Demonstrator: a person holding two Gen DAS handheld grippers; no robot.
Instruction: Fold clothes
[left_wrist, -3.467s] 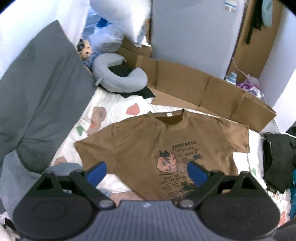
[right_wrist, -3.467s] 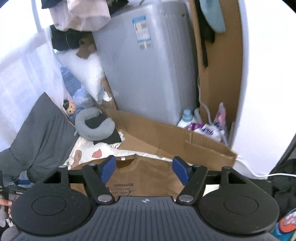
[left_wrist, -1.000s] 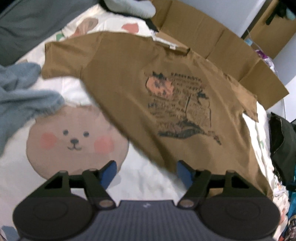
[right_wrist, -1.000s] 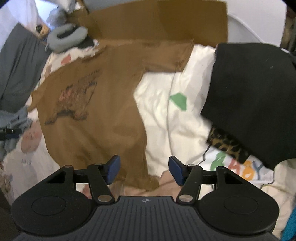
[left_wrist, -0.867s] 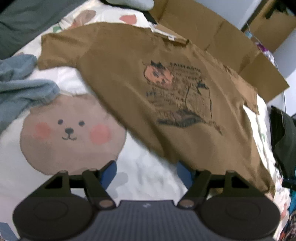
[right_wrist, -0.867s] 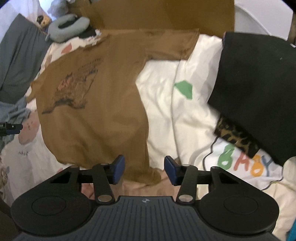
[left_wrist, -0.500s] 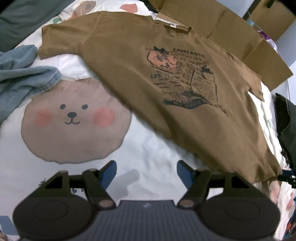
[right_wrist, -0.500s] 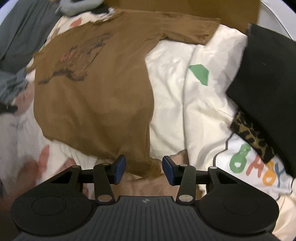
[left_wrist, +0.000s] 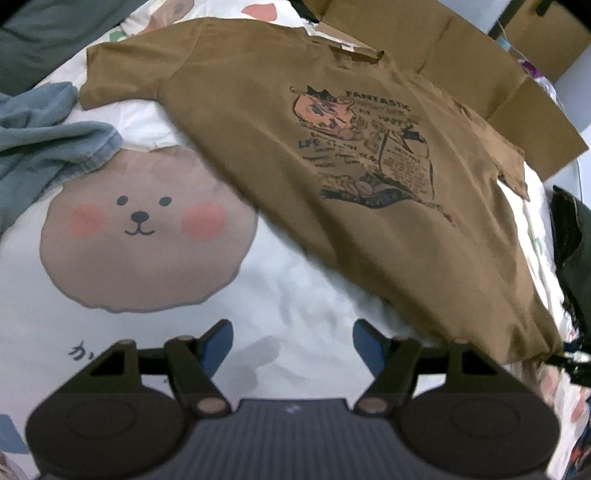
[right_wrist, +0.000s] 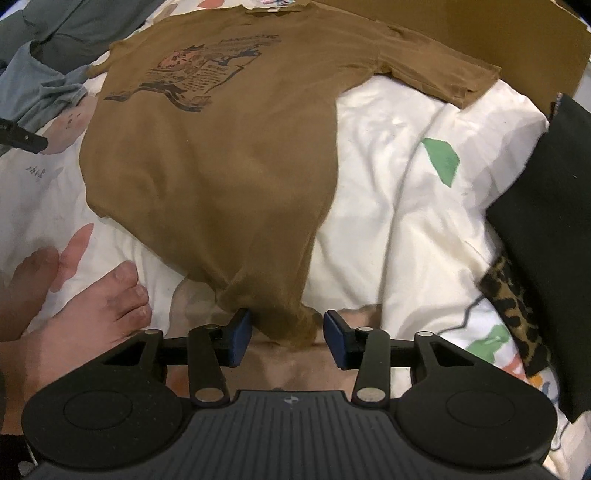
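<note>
A brown short-sleeved cotton T-shirt with a printed cartoon graphic (right_wrist: 221, 155) is lying flat, print up, on a white cartoon-patterned bedsheet (right_wrist: 399, 192), collar toward twelve o'clock. Its hem corner at six o'clock is being straddled by the right gripper (right_wrist: 286, 334), whose jaws are closing, pads not yet pressing. Both cloth layers should be taken deep. The left gripper (left_wrist: 291, 345) is being held wide and empty over sheet; the hem at three o'clock should be reached. A bare foot (right_wrist: 88, 314) is resting just beside the hem.
</note>
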